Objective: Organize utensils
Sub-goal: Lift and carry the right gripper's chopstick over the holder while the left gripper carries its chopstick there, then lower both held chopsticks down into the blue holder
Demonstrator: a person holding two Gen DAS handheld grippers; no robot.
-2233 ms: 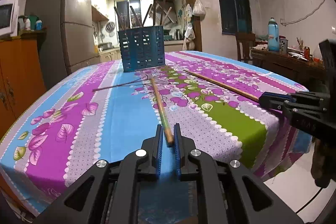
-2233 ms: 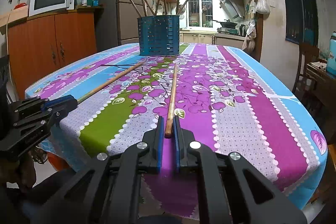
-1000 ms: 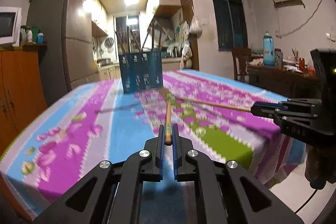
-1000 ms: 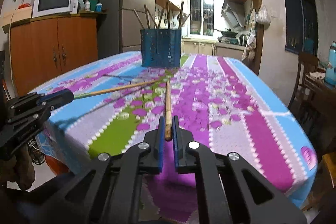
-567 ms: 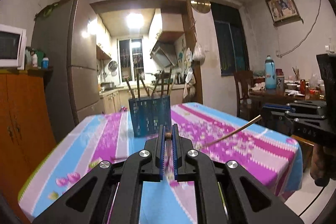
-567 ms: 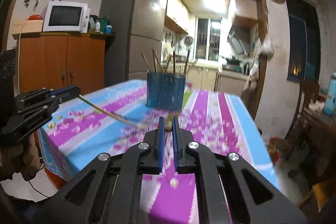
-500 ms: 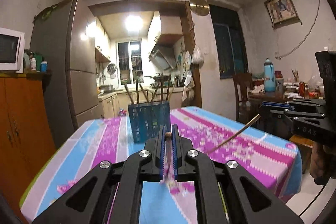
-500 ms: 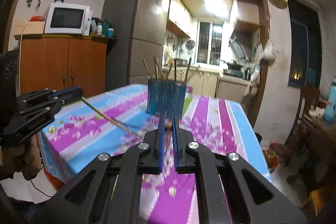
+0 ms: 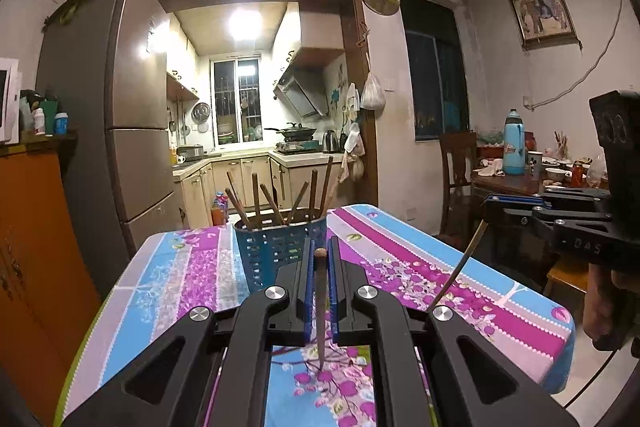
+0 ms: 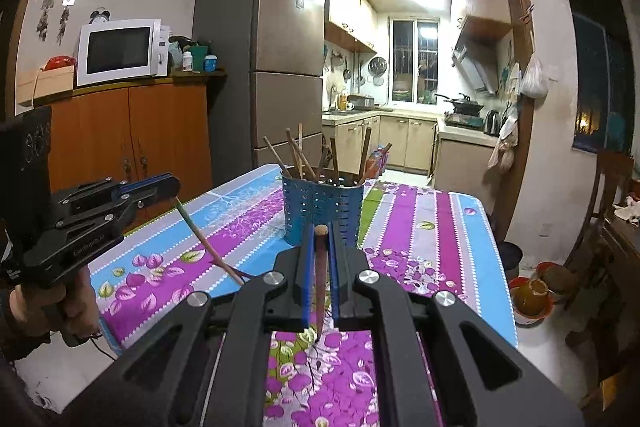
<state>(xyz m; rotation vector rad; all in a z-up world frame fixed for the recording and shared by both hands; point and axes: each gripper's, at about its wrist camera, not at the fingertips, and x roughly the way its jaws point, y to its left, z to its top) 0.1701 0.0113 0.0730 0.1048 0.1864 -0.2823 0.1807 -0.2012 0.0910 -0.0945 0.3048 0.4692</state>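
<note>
My left gripper (image 9: 320, 259) is shut on a wooden chopstick (image 9: 320, 307) that hangs tip-down above the floral tablecloth. My right gripper (image 10: 320, 235) is shut on a second wooden chopstick (image 10: 320, 291), also hanging tip-down. The blue perforated utensil holder (image 9: 276, 251) stands just beyond both grippers, with several chopsticks in it; it also shows in the right wrist view (image 10: 322, 211). The right gripper (image 9: 490, 205) shows in the left wrist view, its chopstick (image 9: 456, 271) slanting down. The left gripper (image 10: 174, 183) shows in the right wrist view with its chopstick (image 10: 208, 243).
The table (image 9: 460, 267) has a purple, blue and green flowered cloth. A fridge (image 10: 276, 67) and an orange cabinet (image 10: 128, 139) with a microwave (image 10: 120, 51) stand left. A wooden chair (image 9: 456, 171) and a cluttered side table (image 9: 520, 183) stand right.
Both grippers lifted their chopsticks off the table and swung them from lying flat to hanging tip-down. Both have moved closer to the blue holder.
</note>
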